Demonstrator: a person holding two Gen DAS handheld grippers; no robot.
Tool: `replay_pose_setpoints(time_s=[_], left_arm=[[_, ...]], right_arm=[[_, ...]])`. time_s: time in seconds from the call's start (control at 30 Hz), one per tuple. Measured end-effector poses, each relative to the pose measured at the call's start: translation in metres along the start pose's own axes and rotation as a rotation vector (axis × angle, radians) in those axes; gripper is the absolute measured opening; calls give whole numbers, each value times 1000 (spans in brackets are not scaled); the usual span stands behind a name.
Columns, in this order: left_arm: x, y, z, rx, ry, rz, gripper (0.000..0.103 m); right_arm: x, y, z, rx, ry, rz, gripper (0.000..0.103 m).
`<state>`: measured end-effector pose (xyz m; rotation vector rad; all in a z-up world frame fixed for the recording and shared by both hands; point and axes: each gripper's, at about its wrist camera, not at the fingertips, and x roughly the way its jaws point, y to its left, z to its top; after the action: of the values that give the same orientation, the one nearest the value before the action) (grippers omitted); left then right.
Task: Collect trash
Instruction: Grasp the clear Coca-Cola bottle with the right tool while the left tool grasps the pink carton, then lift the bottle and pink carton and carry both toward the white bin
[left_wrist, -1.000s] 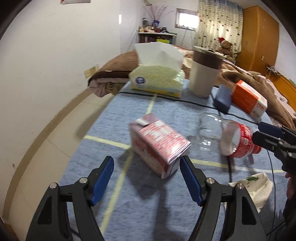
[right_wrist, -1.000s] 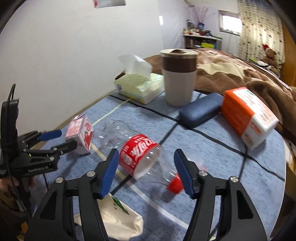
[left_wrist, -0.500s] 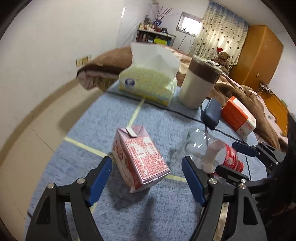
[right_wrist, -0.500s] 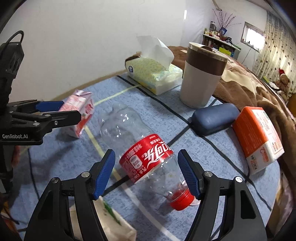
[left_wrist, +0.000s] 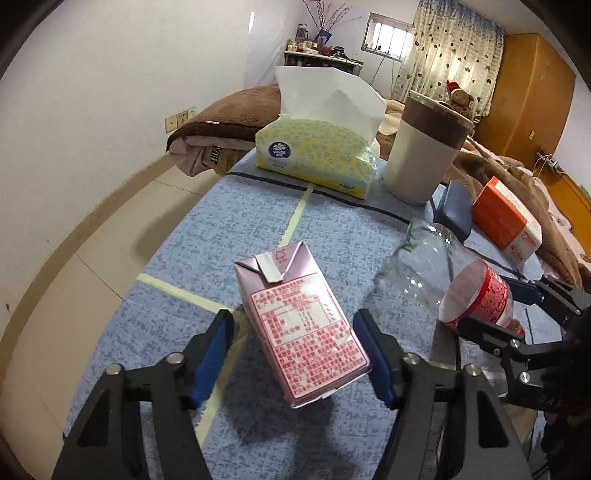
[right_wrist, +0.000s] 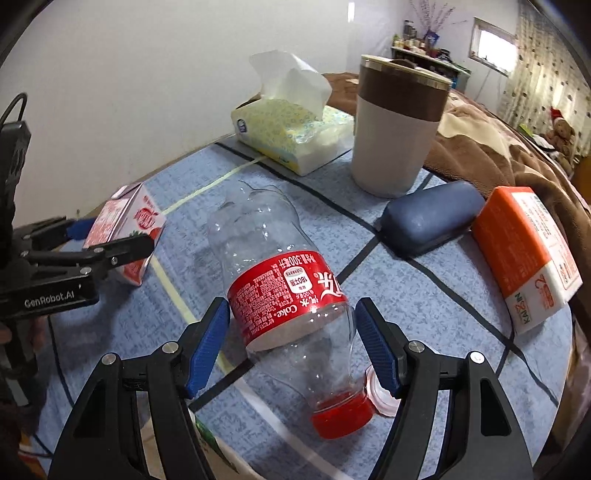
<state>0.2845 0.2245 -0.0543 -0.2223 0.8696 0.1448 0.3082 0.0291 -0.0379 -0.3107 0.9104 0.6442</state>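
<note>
Blue checked tablecloth filled the left wrist view: the pink milk carton lay between the closing jaws of the left gripper, untouched, its long axis running away toward the tissue box

From the right wrist, the empty cola bottle lay between the wide jaws of the right gripper, cap nearest, base toward that tissue box
</note>
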Motion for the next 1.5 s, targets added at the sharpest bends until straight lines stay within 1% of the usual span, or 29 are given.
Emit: replay_pose_setpoints(time_s=[0.07, 0.1, 0.13, 0.2, 0.23, 0.33, 0.43, 0.8, 0.93, 1.13, 1.27, 1.5], left_arm=[[0, 1, -1, -2, 2, -6, 56], [0, 0, -2, 2, 3, -5, 50], [1, 0, -2, 4, 2, -5, 48], [-1, 2, -3, -3, -5, -14, 39], [-2, 2, -4, -10, -5, -25, 39], [-6, -2, -6, 4, -13, -32, 39], [-14, -8, -9, 21, -30, -34, 39], [-37, -24, -21, 43, -56, -62, 38], [-52, -33, -25, 55, -77, -81, 38], [-81, -58, -26, 94, -126, -129, 38], [-96, -79, -29, 131, -147, -164, 38], [-121, -117, -42, 206, -180, -223, 38]], right_arm=[[1, -2, -1, 27, 2, 8, 72], [1, -3, -3, 40, 5, 17, 72], [2, -4, -4, 48, 8, 20, 71], [1, -5, -7, 62, 3, 22, 71], [0, -6, -9, 75, 1, 31, 71], [-1, -10, -11, 119, -1, 54, 70], [-6, -13, -15, 153, -16, 53, 70], [-48, -16, -28, 215, -104, 36, 70], [-65, -20, -33, 241, -135, 22, 70], [-92, -24, -45, 270, -174, -4, 70], [-111, -31, -60, 299, -197, -23, 70], [-151, -47, -90, 350, -237, -91, 70]])
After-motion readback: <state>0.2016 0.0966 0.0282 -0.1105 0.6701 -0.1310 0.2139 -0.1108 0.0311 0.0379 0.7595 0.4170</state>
